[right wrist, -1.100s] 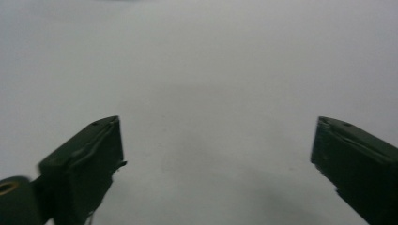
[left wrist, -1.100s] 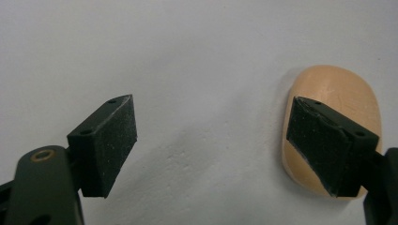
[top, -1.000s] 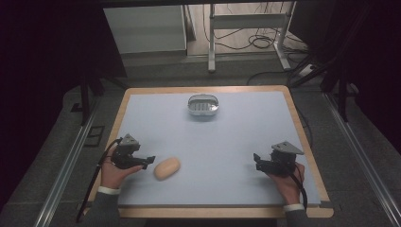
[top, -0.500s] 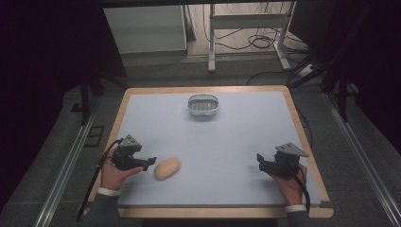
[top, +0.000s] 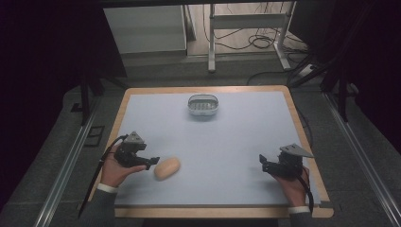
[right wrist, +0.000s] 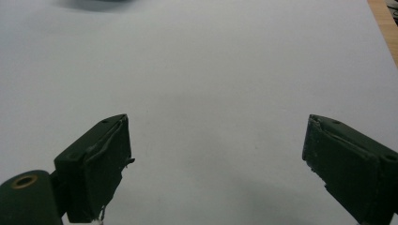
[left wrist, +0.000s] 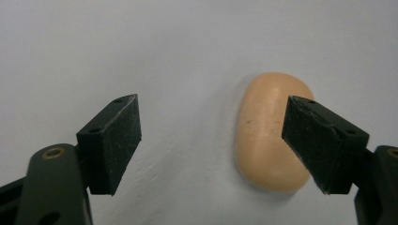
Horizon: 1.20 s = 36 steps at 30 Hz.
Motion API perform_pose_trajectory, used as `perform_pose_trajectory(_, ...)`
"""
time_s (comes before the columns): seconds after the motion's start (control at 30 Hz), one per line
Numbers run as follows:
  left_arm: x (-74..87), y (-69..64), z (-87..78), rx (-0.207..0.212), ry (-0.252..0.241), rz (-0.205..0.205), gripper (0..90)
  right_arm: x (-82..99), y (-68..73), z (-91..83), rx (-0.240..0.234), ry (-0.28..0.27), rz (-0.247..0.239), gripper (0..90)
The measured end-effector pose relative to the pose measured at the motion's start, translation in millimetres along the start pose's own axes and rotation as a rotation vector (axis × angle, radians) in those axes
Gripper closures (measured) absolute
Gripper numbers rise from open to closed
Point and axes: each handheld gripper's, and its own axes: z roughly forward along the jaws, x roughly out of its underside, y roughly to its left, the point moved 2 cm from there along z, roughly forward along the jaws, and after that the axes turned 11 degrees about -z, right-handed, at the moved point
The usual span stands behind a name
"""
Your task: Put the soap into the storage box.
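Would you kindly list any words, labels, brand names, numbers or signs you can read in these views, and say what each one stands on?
None: no readable text in these views.
The bread roll, the metal basket, the table, the left gripper and the right gripper carry no lettering that can be made out.

white table mat [top: 227, 142], metal frame [top: 246, 28] behind, floor cables [top: 246, 42]

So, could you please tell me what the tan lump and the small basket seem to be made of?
Tan lump: smooth and matte, like a bread roll or foam replica; unclear which. Small basket: probably metal or plastic, with a pale rim and a perforated bottom.
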Motion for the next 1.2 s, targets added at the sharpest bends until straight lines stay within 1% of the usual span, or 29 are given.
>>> perform_pose_trajectory(0.1,-2.9,-1.7,-1.6,-0.004,0.003,0.01,20.5,0.0,1.4,0.5,0.002,0.002,-0.005,8.4)
perform_pose_trajectory(0.13,-6.0,-3.3,-2.1,0.001,0.015,0.023,20.5,0.1,2.8,1.3,-0.002,0.009,-0.012,8.3)
perform_pose_trajectory(0.2,-6.9,-4.1,-1.9,0.0,0.018,0.025,20.4,0.2,4.1,1.9,-0.006,0.01,-0.017,8.3)
perform_pose_trajectory(0.23,-9.6,-6.3,-0.7,-0.004,0.032,0.04,20.2,0.2,5.2,2.1,-0.009,0.011,-0.019,8.4)
perform_pose_trajectory(0.3,-10.6,-7.6,0.0,-0.002,0.038,0.043,20.1,0.4,6.7,2.5,-0.012,0.014,-0.027,8.4)
perform_pose_trajectory(0.43,-13.9,-13.4,6.9,0.013,0.069,0.063,20.2,0.0,8.9,2.7,-0.02,0.011,-0.029,8.4)
perform_pose_trajectory(0.5,-14.8,-16.2,11.9,0.014,0.088,0.074,20.2,-0.1,9.3,3.1,-0.022,0.011,-0.03,8.4)
perform_pose_trajectory(0.53,-14.8,-16.2,11.9,0.014,0.088,0.074,20.1,-0.1,9.3,3.1,-0.022,0.011,-0.03,8.4)
perform_pose_trajectory(0.6,-15.5,-20.9,17.8,0.011,0.11,0.093,19.6,0.5,8.7,3.2,-0.02,0.011,-0.025,8.4)
perform_pose_trajectory(0.67,-14.8,-23.8,21.1,0.013,0.122,0.099,19.4,1.0,8.4,3.0,-0.02,0.012,-0.026,8.4)
perform_pose_trajectory(0.73,-13.1,-27.9,25.5,0.02,0.143,0.111,19.3,1.1,8.2,2.5,-0.019,0.011,-0.028,8.4)
perform_pose_trajectory(0.77,-13.1,-27.9,25.5,0.02,0.143,0.111,19.3,1.1,8.2,2.5,-0.019,0.011,-0.028,8.4)
perform_pose_trajectory(0.83,-11.6,-32.0,29.2,0.025,0.159,0.124,19.2,0.7,8.2,2.2,-0.017,0.008,-0.03,8.4)
perform_pose_trajectory(0.9,-11.5,-33.7,30.4,0.025,0.156,0.124,19.4,0.5,8.3,2.2,-0.017,0.007,-0.03,8.4)
perform_pose_trajectory(1.0,-10.9,-35.8,32.5,0.027,0.168,0.132,19.0,0.9,8.6,2.7,-0.019,0.011,-0.032,8.4)
perform_pose_trajectory(1.2,-8.4,-39.4,41.1,0.049,0.213,0.149,19.0,1.4,7.9,2.7,-0.015,0.013,-0.029,8.4)
